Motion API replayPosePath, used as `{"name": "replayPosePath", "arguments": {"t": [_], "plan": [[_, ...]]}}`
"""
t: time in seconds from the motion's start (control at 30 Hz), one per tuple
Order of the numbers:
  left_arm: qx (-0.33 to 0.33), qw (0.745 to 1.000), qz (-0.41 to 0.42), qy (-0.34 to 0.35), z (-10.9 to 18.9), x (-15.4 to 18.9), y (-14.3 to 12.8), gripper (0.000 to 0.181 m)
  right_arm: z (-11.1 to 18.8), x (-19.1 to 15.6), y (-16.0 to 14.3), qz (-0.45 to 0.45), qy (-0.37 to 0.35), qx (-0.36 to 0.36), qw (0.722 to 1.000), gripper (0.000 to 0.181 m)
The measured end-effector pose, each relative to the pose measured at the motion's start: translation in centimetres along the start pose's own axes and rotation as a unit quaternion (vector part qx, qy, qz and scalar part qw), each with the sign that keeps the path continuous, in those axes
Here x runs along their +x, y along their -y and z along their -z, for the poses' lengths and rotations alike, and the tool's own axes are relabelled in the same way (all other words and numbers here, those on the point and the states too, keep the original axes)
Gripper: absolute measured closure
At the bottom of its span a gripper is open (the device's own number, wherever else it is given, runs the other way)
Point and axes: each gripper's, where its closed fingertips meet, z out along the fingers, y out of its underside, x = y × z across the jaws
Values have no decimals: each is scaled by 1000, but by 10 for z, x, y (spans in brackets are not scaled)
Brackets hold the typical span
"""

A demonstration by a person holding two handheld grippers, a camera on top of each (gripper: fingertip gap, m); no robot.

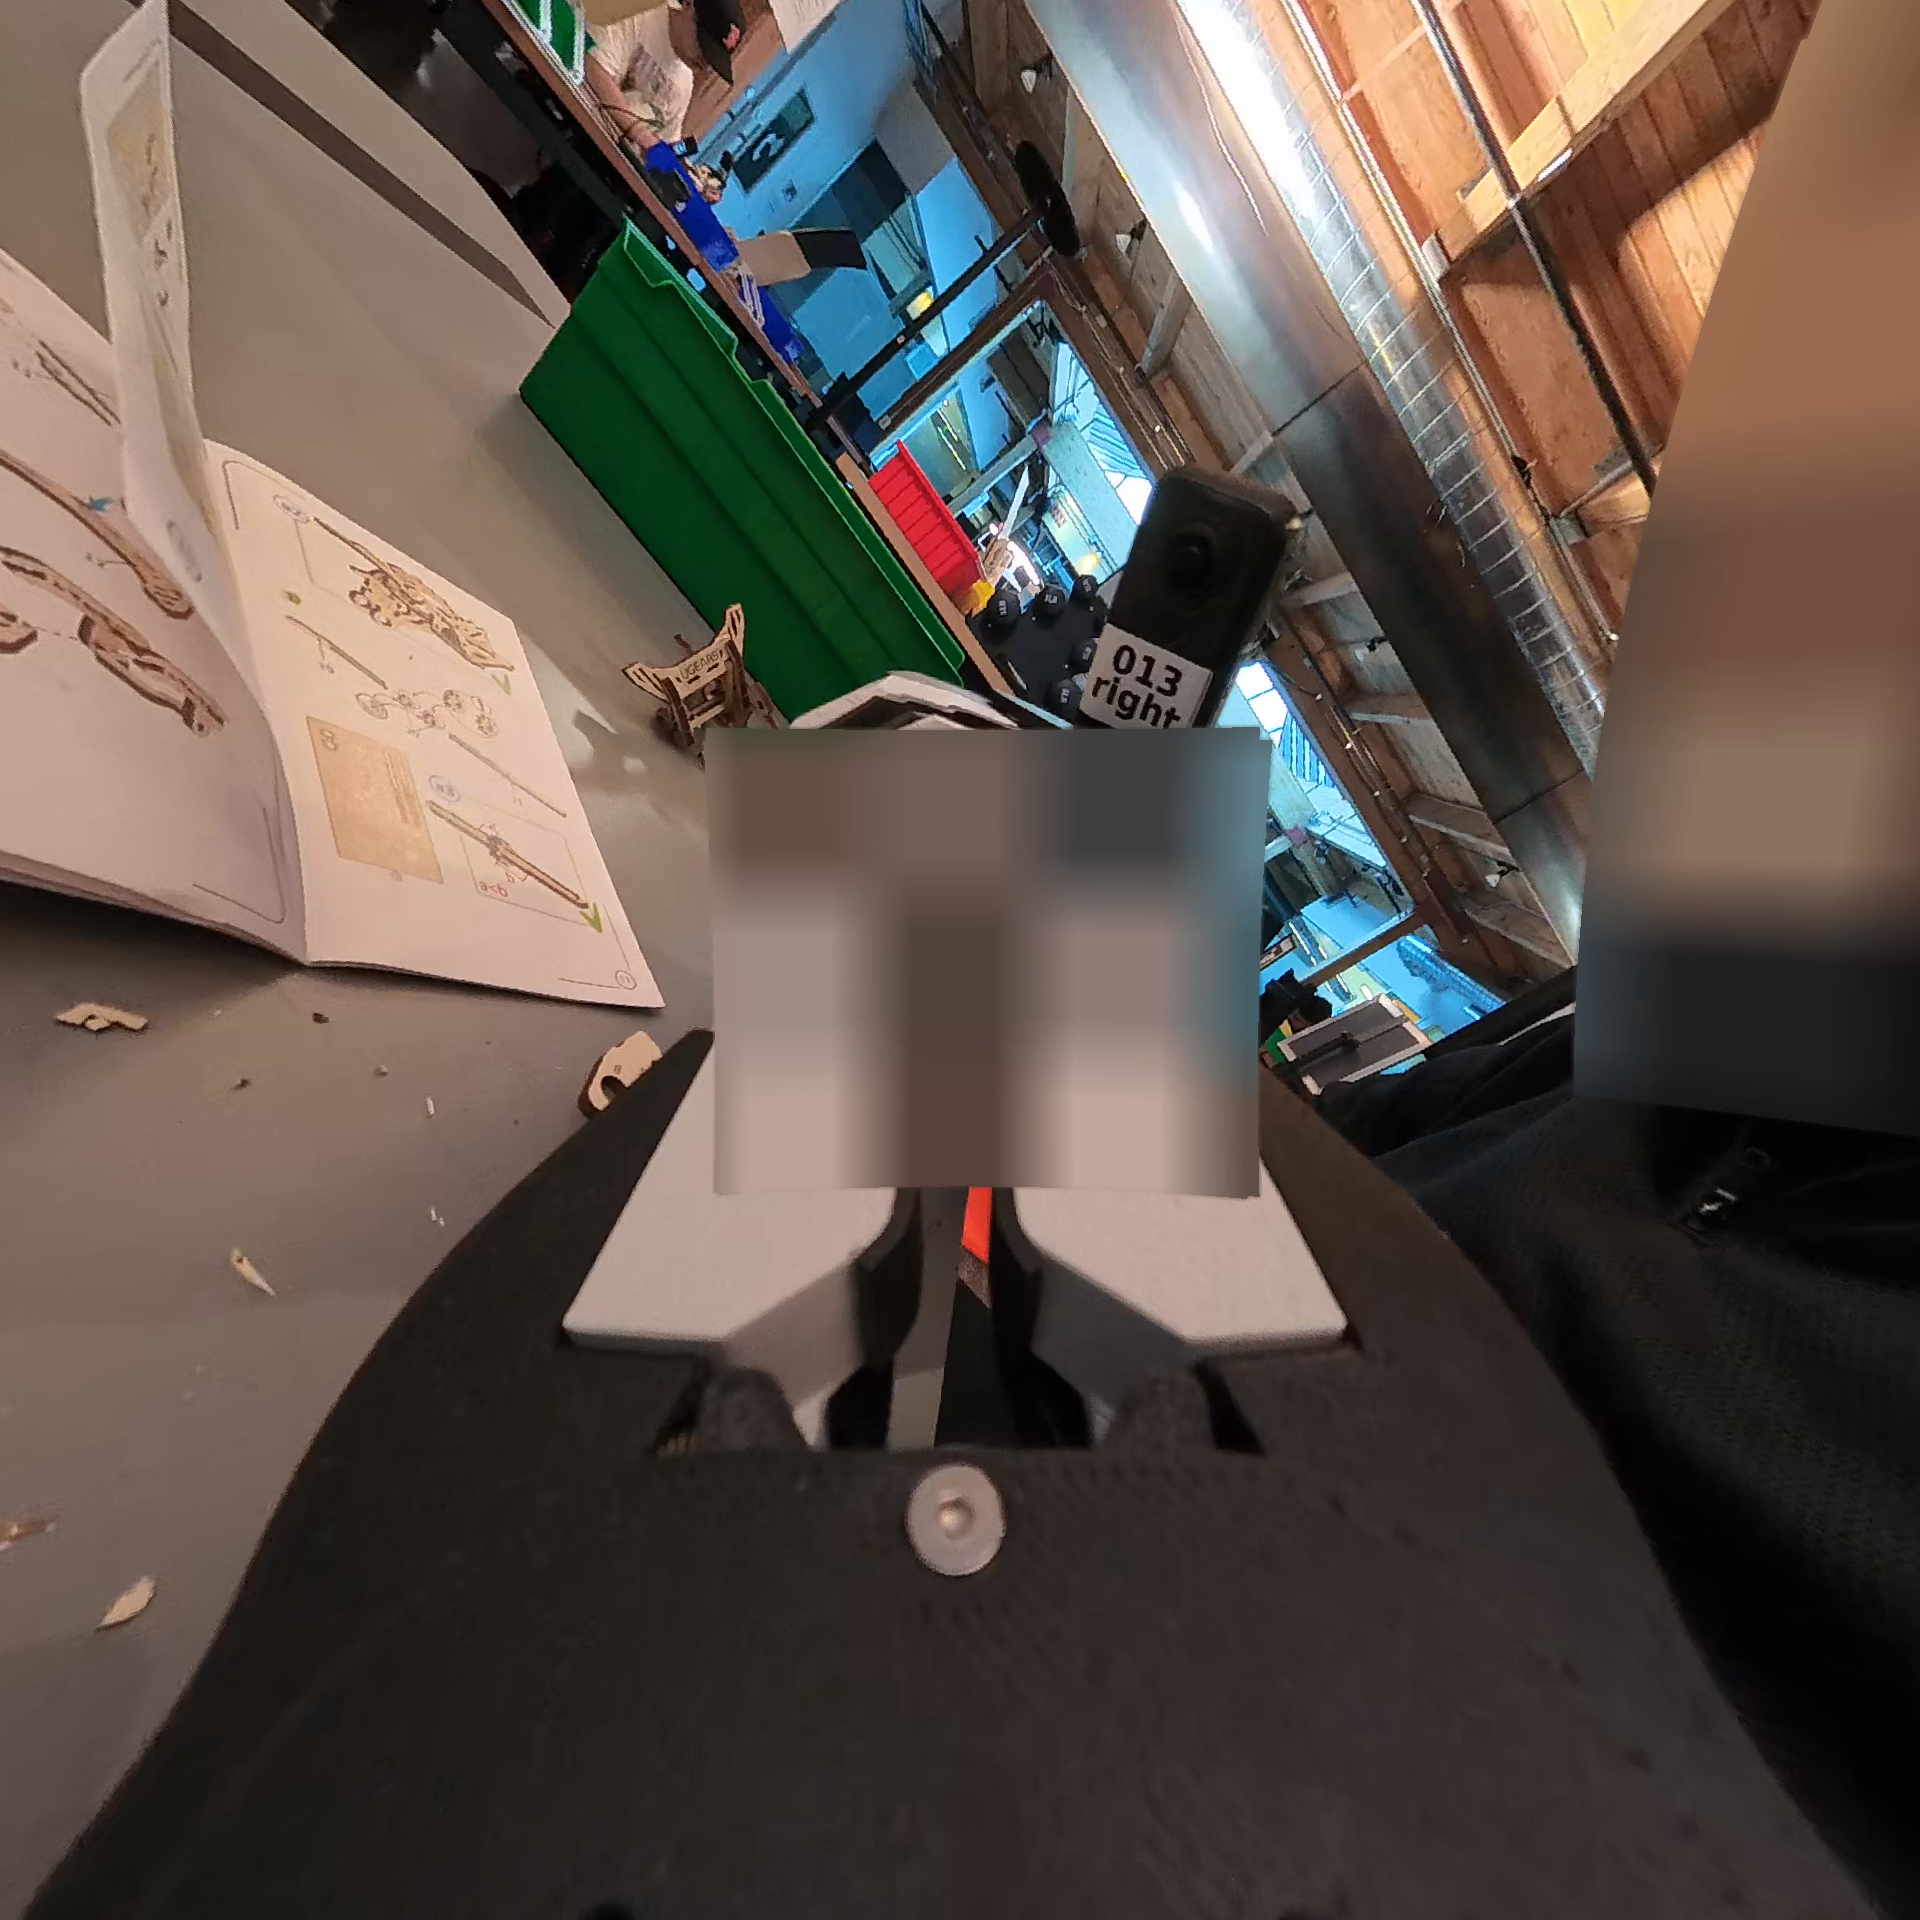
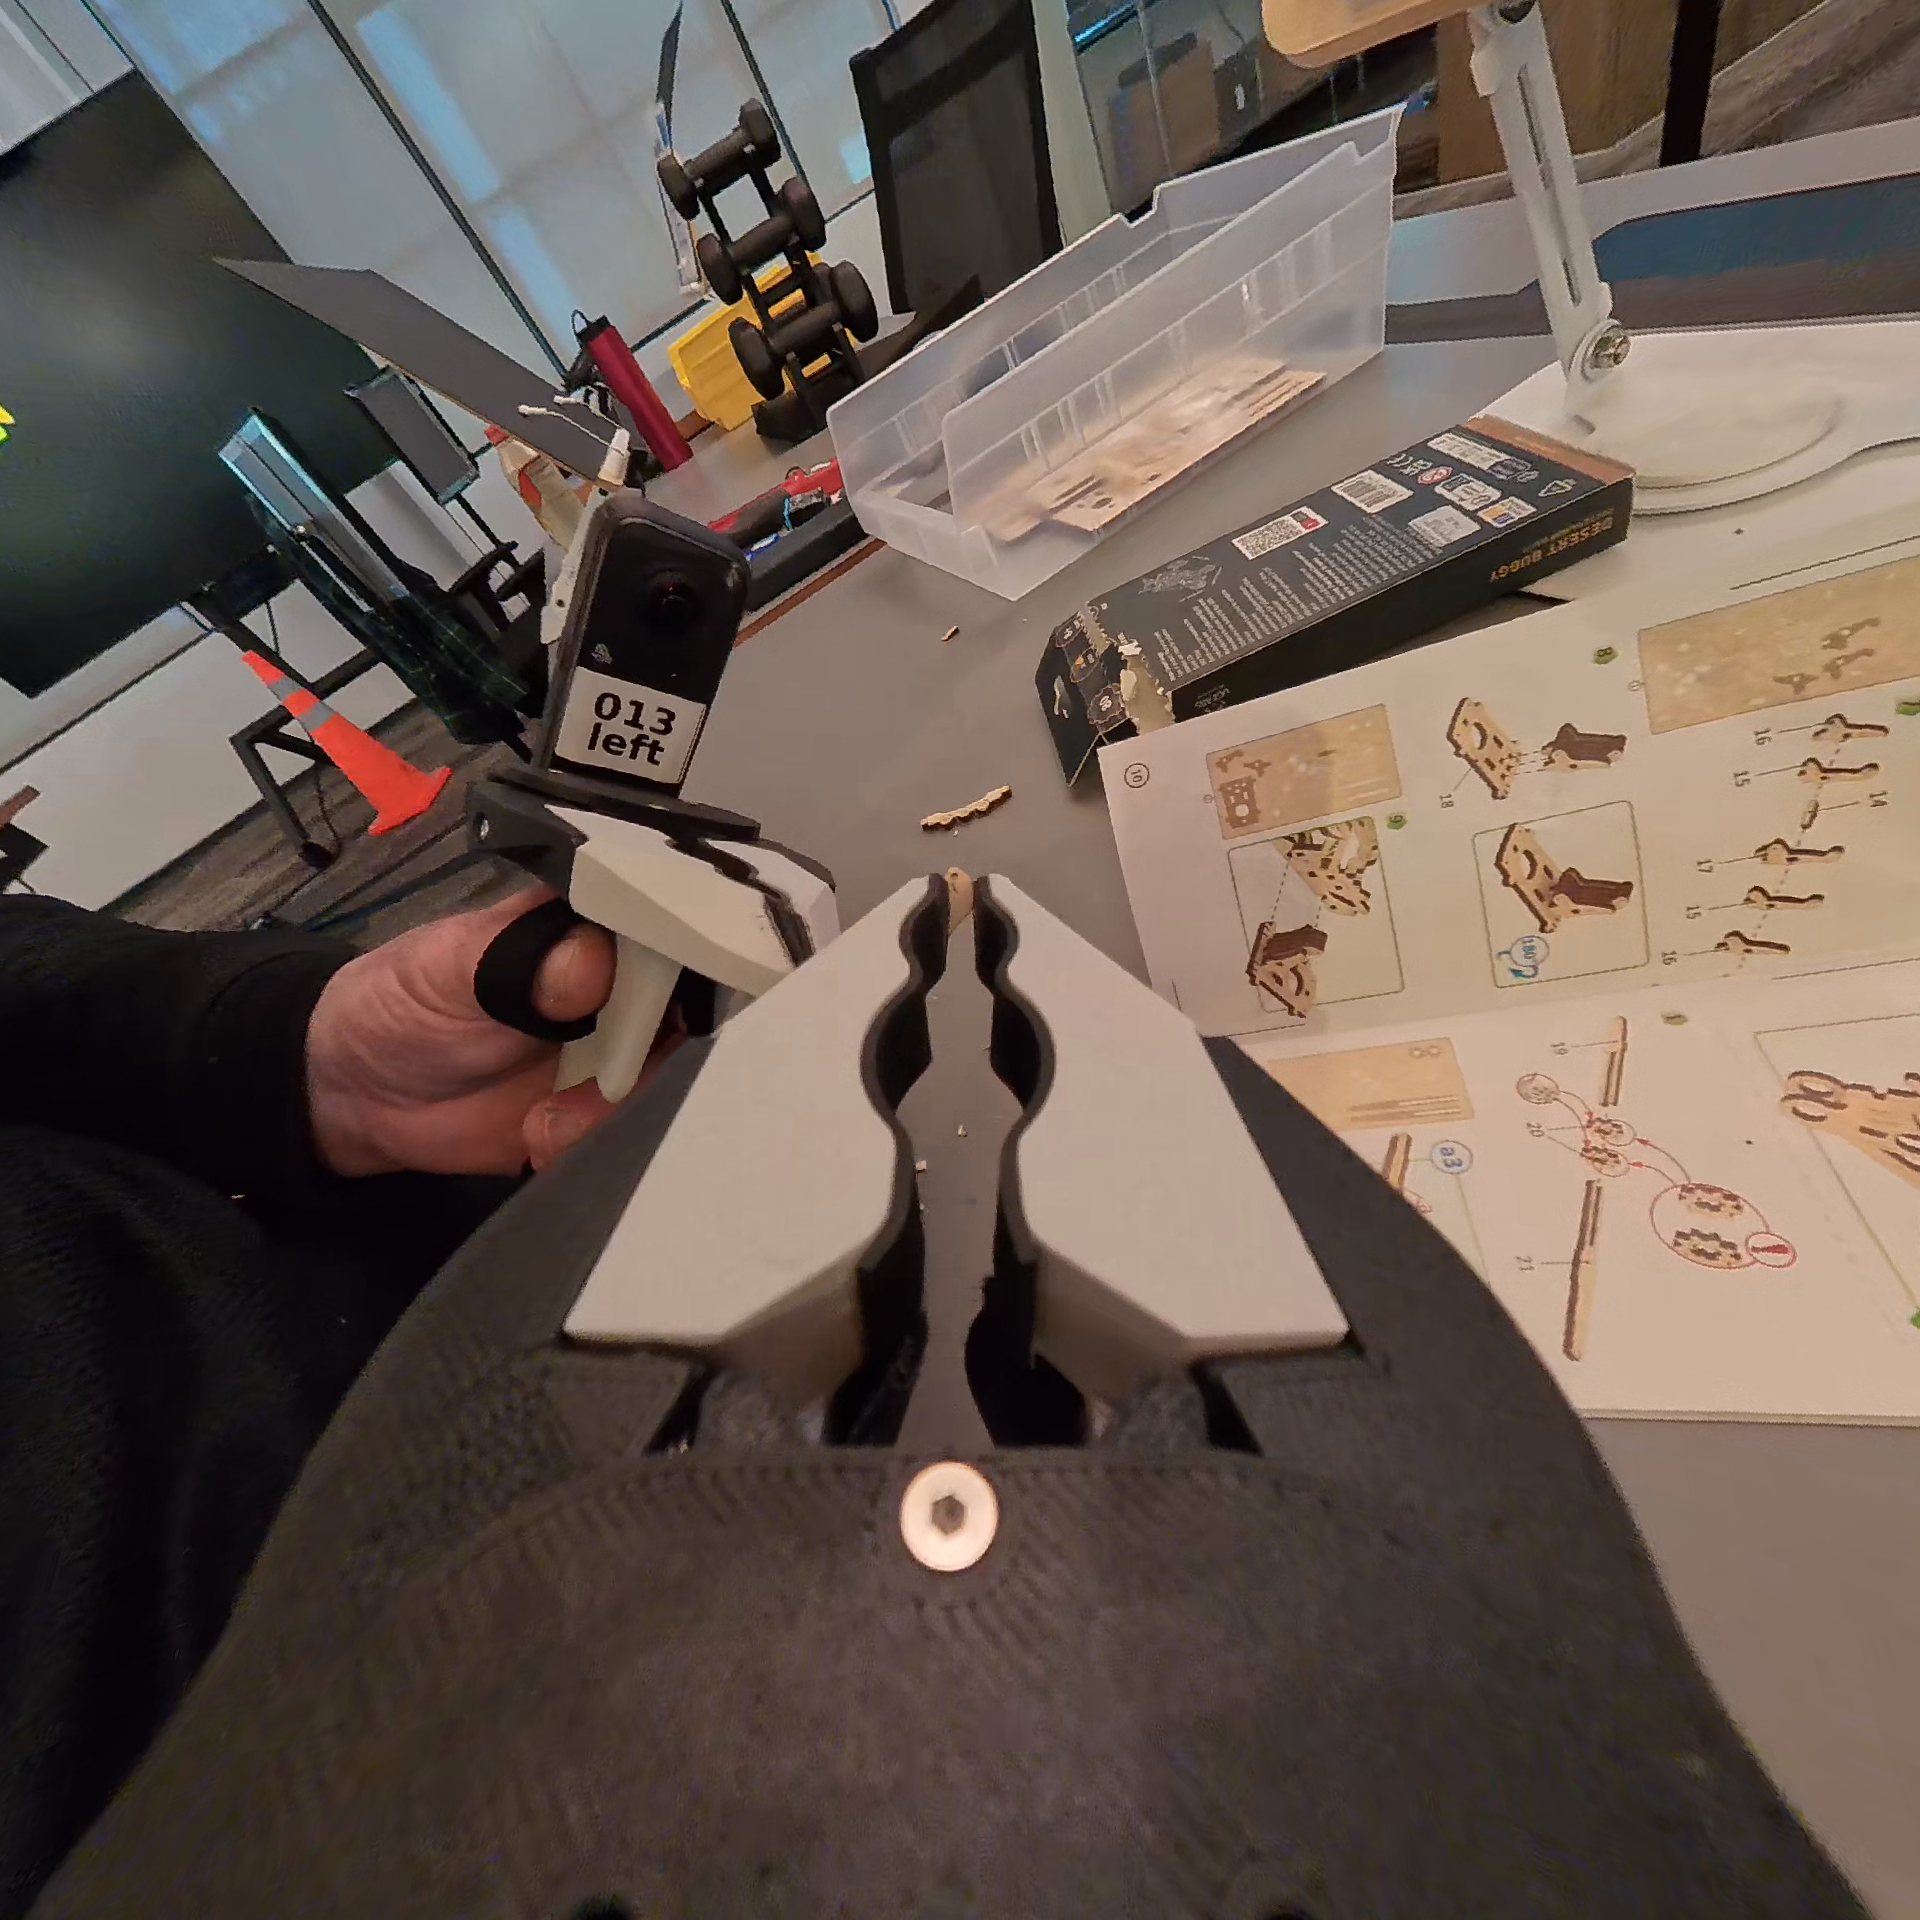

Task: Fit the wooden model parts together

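Note:
My right gripper is shut on a small pale wooden part, whose tip sticks out between the fingertips above the grey table. My left gripper has its fingers close together. A blurred patch hides its tips and whatever lies between them. In the right wrist view the left gripper is held by a hand right beside my right fingers. A small wooden model assembly stands on the table. Loose wooden pieces lie nearby.
An open instruction booklet lies flat on the table. Beyond it are a black kit box, a clear plastic bin holding wooden sheets, and a white stand base. A green crate stands at the far edge. Wood scraps are scattered about. Less than 4 cm separates the two grippers' tips. My right gripper's tips are some 20 centimetres from the small wooden model assembly.

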Motion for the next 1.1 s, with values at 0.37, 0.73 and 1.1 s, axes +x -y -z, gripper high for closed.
{"name": "replayPosePath", "arguments": {"t": [0.37,0.73,1.1], "plan": [[-10,1000,-13,-8,0,2,-1,181,3,0,-3,-42,31,1,999,180],[-49,999,-14,8,0,-6,-11,181,4,2,-11,-46,29,-14,998,180],[-74,997,-13,17,3,-10,-22,179,4,2,-24,-52,28,-35,998,180]]}}
